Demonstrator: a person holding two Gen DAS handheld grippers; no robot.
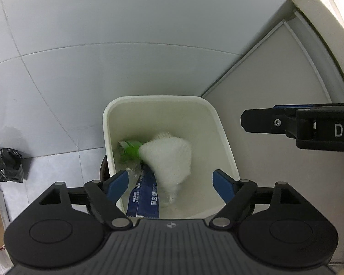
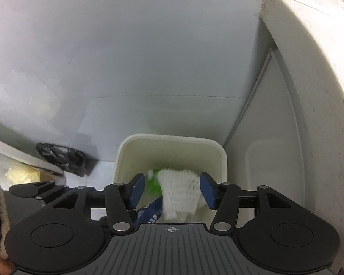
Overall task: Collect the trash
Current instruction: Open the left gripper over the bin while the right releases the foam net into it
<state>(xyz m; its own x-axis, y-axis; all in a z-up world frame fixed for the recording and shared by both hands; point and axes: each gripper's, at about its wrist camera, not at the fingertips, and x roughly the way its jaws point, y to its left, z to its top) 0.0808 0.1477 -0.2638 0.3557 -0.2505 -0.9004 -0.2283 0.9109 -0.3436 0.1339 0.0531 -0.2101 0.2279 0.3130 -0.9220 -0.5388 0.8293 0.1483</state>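
both sets of jaws apart and holding nothing above the white bin [image 1: 220, 123], with white foam netting [image 1: 169, 158], blue wrapper [image 1: 144, 194] and green scrap [image 1: 131, 147] already inside; black bag [image 1: 4, 165] left on floor, perhaps next.

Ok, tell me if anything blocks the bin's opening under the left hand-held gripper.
Nothing visible does. The left hand-held gripper hangs open over the white bin, whose mouth is uncovered; white foam netting and a blue wrapper lie inside.
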